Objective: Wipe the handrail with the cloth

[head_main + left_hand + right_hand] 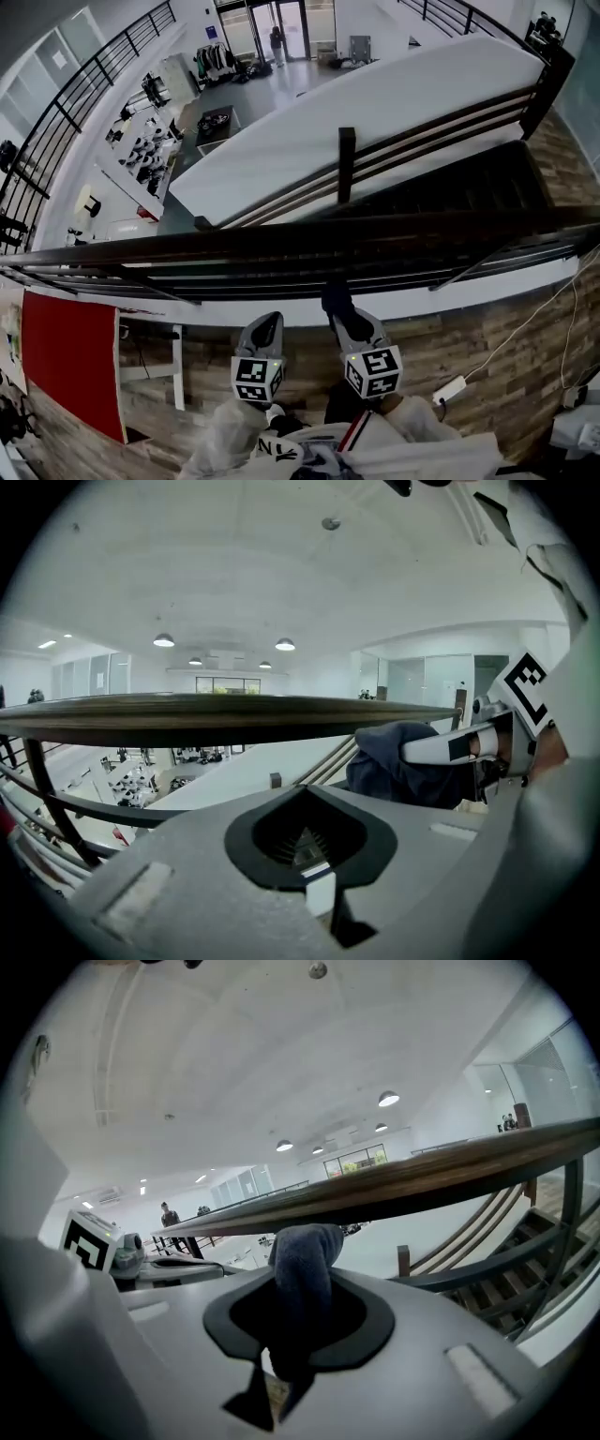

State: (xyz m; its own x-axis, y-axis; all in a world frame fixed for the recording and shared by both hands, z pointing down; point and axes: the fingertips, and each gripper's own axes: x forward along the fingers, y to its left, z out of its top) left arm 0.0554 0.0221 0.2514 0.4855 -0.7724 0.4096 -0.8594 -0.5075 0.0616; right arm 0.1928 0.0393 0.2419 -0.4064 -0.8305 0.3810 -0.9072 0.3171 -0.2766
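At lower centre, the right gripper (349,319) clamps a dark blue-grey cloth (302,1269) just under the dark wooden handrail (422,1180); the left gripper (264,328) is closed and empty.

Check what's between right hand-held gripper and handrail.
The dark cloth, clamped in the right hand-held gripper, rises toward the handrail; see right gripper view.

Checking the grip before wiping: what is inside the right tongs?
A dark blue cloth is pinched in the right tongs, its bunched end rising toward the handrail. The cloth's lower part is hidden between them.
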